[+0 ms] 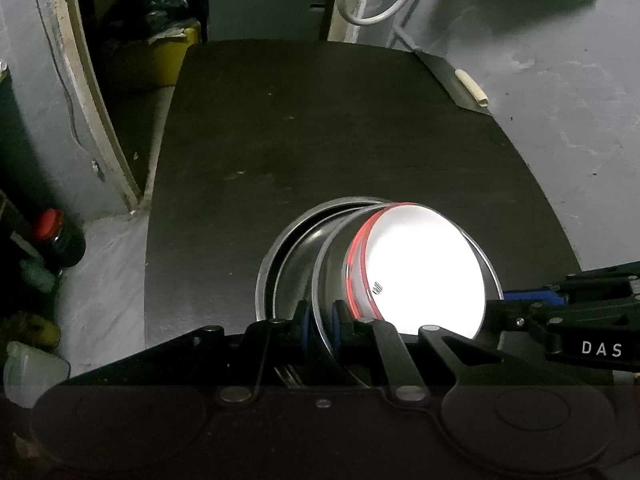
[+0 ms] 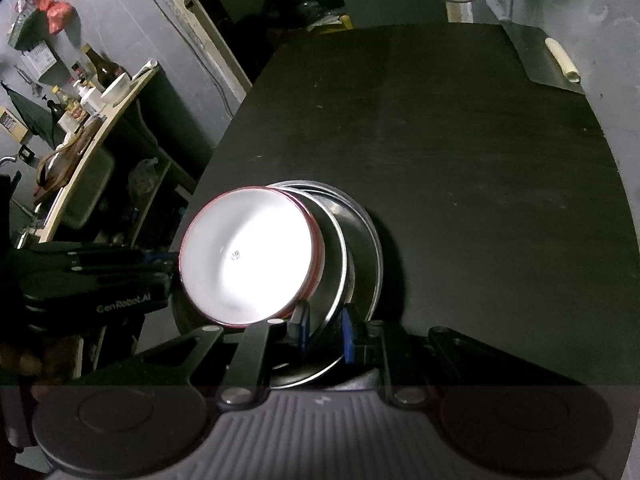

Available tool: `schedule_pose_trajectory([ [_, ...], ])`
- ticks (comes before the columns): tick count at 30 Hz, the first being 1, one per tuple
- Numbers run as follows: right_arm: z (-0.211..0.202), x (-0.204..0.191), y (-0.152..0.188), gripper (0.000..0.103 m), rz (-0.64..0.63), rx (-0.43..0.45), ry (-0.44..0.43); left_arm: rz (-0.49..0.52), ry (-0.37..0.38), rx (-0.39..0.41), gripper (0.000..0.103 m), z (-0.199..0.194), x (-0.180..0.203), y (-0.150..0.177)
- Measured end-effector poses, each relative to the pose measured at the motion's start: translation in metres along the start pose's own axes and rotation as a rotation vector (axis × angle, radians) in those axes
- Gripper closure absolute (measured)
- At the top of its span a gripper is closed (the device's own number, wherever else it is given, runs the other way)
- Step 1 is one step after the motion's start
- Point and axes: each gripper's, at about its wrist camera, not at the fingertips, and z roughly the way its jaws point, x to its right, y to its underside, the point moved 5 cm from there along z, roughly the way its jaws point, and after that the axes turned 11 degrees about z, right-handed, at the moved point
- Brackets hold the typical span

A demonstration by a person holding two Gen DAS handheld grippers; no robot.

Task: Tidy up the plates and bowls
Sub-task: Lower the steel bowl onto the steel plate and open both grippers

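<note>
- Left wrist view: your left gripper (image 1: pixel 320 320) sits at lower centre, its blue pads pinched narrow on the rim of a metal plate (image 1: pixel 326 276). The grip looks firm, with the rim passing between the pads.
- Inside that plate rests a white bowl (image 1: pixel 424 268) with a red rim, glaring bright just right of centre. The whole nested stack tilts toward the right of the frame.
- A second metal plate (image 1: pixel 276 248) shows behind and left of the held one. Whether it touches the black table (image 1: pixel 320 128) you cannot tell from here.
- Your right gripper (image 1: pixel 520 304) enters from the right edge, its tip against the far side of the stack. Its jaw state is not readable in this view.
- Right wrist view: your right gripper (image 2: pixel 326 328) at lower centre has its blue pads set close on a metal plate rim (image 2: pixel 340 280), so it is holding too.
- The white bowl (image 2: pixel 248 260) sits left of centre, nested on the plates and leaning left. Your left gripper (image 2: pixel 160 264) reaches in from the left edge, against the bowl's side of the stack.
- A cluttered shelf (image 2: pixel 100 92) fills the upper left; the table top beyond the stack shows no other dishes.
- Judgement on progress: bowl and plates are already gathered into one nest, so stacking appears done. What seems left is levelling the stack and setting it down on the table.
</note>
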Motion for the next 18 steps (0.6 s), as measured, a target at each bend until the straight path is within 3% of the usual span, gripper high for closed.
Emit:
schedule_pose_trajectory([
  [18,0.0018,-0.0002,0.0036,0.081,0.020,0.037,-0.004,-0.007,-0.011,-0.009,0.092,0.0081,-0.0067,0.0027],
])
